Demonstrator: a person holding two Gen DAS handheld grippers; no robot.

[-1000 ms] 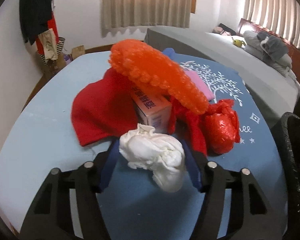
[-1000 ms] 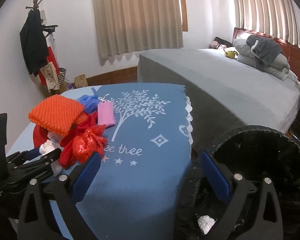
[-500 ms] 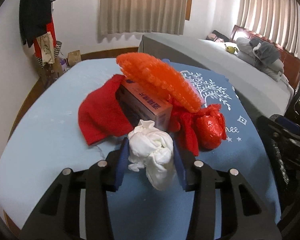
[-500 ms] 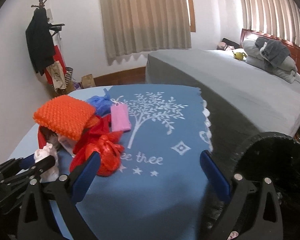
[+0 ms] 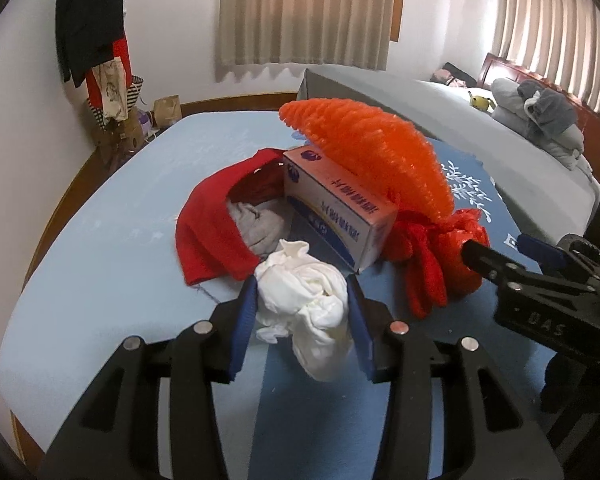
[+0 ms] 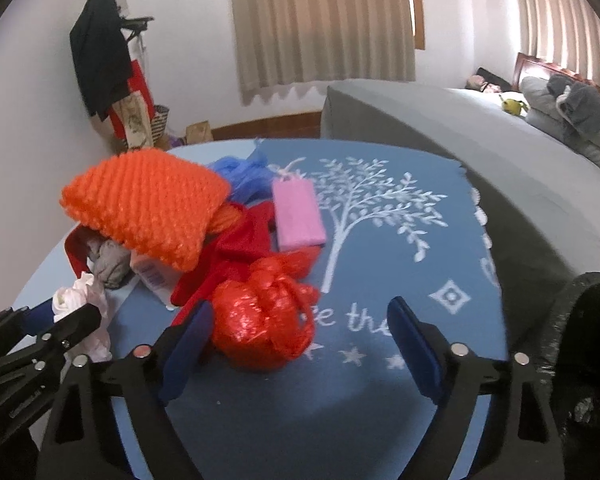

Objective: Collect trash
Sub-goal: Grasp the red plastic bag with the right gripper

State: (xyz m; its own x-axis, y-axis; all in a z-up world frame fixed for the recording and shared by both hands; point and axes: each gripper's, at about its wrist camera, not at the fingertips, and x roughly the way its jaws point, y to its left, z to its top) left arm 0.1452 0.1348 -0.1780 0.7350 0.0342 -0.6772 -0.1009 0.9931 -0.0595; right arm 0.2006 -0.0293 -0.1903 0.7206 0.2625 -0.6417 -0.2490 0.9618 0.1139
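1. My left tool [image 5: 302, 312] is clamped on the crumpled white tissue wad [image 5: 306, 300], blue pads pressing both its sides, so the wad hangs just above the counter [image 5: 100, 280] with its tail drooping below the pads.
2. I'm gripping it mid-body; I reckon that keeps loose paper from slipping out on the way to the bin.
3. My right tool [image 6: 300, 344] is spread wide and holding nothing, with the knotted red plastic bag [image 6: 264, 320] sitting between its pads. That looks like my next pick.
4. Right behind the wad: a pale cardboard box with blue print [image 5: 336, 216], a red cloth [image 5: 208, 232] around grey fabric, and an orange knobbly cushion [image 5: 372, 156] propped on the box.
5. A pink packet [image 6: 298, 214] and blue plastic lie further back.
6. The black-lined bin [image 6: 584, 360] stands at my right, off the counter edge; my right tool sits between the wad and it, so I expect some crowding.
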